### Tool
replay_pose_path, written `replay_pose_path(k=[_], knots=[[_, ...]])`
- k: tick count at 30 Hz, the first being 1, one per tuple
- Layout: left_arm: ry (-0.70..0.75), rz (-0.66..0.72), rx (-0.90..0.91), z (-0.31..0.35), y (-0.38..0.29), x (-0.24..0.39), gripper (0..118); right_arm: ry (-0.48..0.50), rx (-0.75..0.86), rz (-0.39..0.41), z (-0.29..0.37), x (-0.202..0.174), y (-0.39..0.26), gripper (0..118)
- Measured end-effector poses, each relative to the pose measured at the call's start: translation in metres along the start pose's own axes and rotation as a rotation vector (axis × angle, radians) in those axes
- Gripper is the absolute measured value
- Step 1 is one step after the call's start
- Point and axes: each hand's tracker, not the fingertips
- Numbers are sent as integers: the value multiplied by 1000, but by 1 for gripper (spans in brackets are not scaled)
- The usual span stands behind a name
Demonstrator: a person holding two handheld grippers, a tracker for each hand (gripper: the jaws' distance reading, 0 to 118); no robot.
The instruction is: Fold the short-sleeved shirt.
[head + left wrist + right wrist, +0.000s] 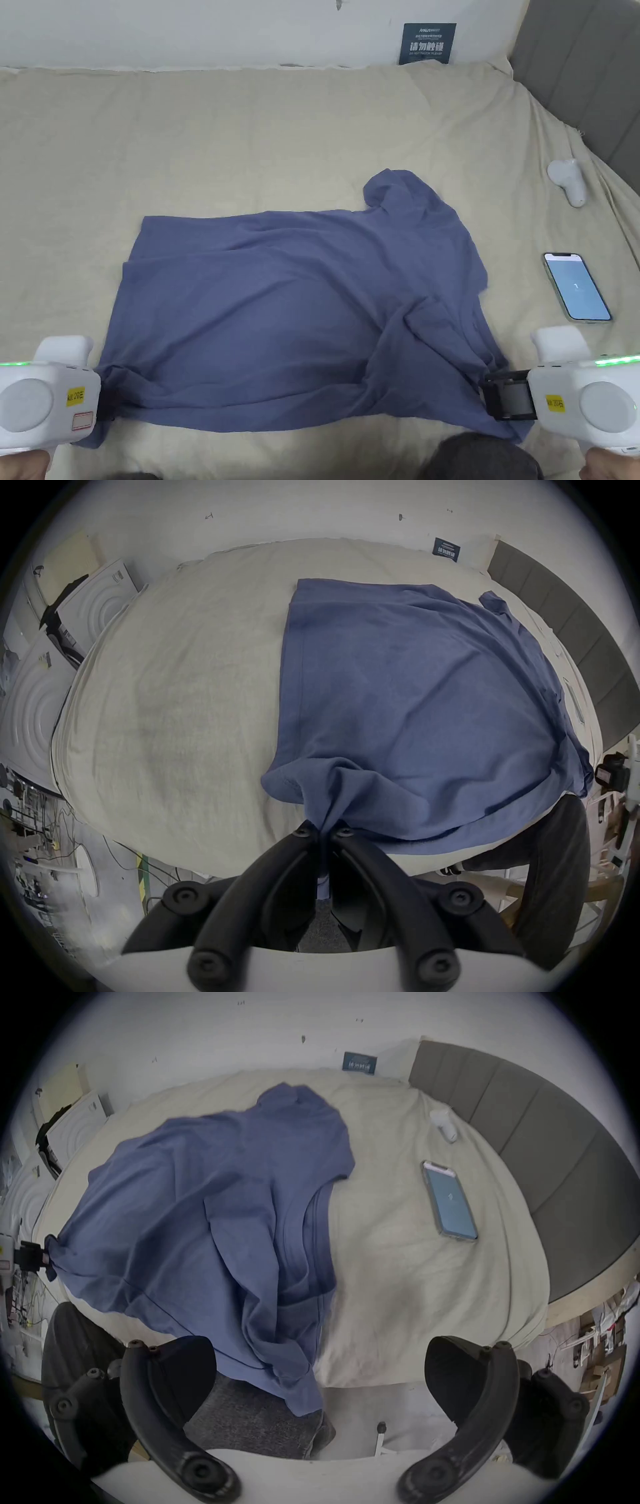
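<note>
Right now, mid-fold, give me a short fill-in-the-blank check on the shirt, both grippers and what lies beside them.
1. The left gripper is shut on the ____ shirt.
2. The right gripper has its jaws ____.
3. On the bed sheet, right of the shirt, the ____ lies screen up.
4. The shirt's collar end points toward the person's ____ side.

Missing words: blue; open; phone; right

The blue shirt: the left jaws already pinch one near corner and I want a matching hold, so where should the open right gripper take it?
Grip the blue shirt at its bunched near right corner, coming in from the right along the bed's edge. That corner overhangs the edge, so the right gripper's open jaws can close around it.
</note>
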Motion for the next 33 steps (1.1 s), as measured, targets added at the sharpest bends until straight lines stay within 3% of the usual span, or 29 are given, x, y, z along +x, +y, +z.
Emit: replay_pose_path(k=[6,7,8,10,11,23,33], knots=[[-12,15,-1,0,3,1,5,3,-149,47,-42,-1,-6,117],[-12,17,0,0,4,0,5,9,-159,50,-46,1,-6,103],[-11,18,-1,0,4,-1,5,20,-174,47,-46,3,-5,60],[-18,27,-4,0,5,-5,5,127,-189,-38,-42,11,-3,36],[-20,34,-2,1,5,-6,5,112,-182,-20,-37,12,-2,9],[-31,39,-5,8,2,-18,5,103,-89,37,3,13,10,6],[-41,63,86,23,40,-20,5,69,15,48,18,3,70,6]])
